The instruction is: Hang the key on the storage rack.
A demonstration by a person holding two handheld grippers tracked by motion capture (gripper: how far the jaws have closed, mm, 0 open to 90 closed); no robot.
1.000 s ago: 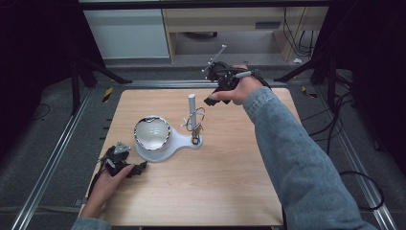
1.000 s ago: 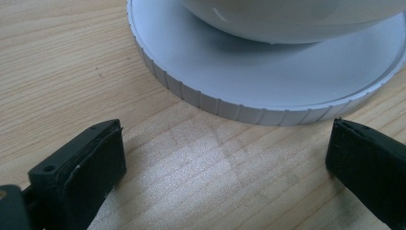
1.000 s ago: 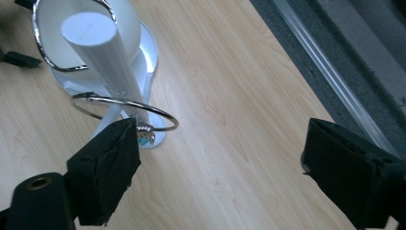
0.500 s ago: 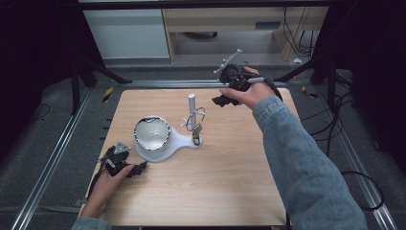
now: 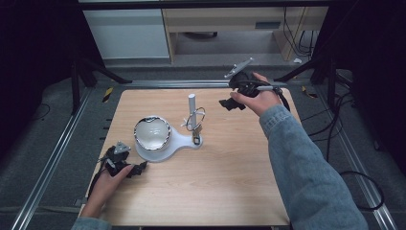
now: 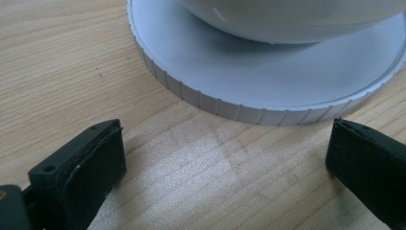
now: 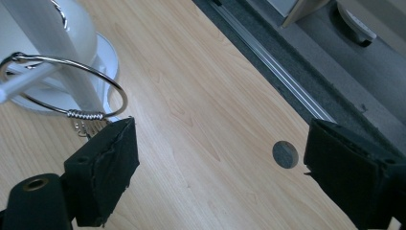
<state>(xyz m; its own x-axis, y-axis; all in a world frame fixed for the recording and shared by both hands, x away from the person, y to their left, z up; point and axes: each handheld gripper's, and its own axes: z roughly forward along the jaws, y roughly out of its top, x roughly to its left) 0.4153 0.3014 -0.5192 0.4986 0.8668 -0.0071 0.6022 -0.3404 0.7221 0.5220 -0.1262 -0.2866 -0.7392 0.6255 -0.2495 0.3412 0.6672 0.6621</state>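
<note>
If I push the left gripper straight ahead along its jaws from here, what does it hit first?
Probably the ribbed rim of the white base under the bowl; bare table lies between the open left gripper and it.

A bowl (image 5: 152,133) sits on the round end of a stand base (image 5: 179,143) near the middle of the table (image 5: 230,182). To the bowl's right a post (image 5: 191,109) rises from the base's narrow end, with a wire ring (image 5: 197,116) hanging around it. The left gripper (image 5: 125,166) lies at the table's near left edge, just before the base, and the right gripper (image 5: 229,104) is above the far right part, behind and to the right of the post.
</note>
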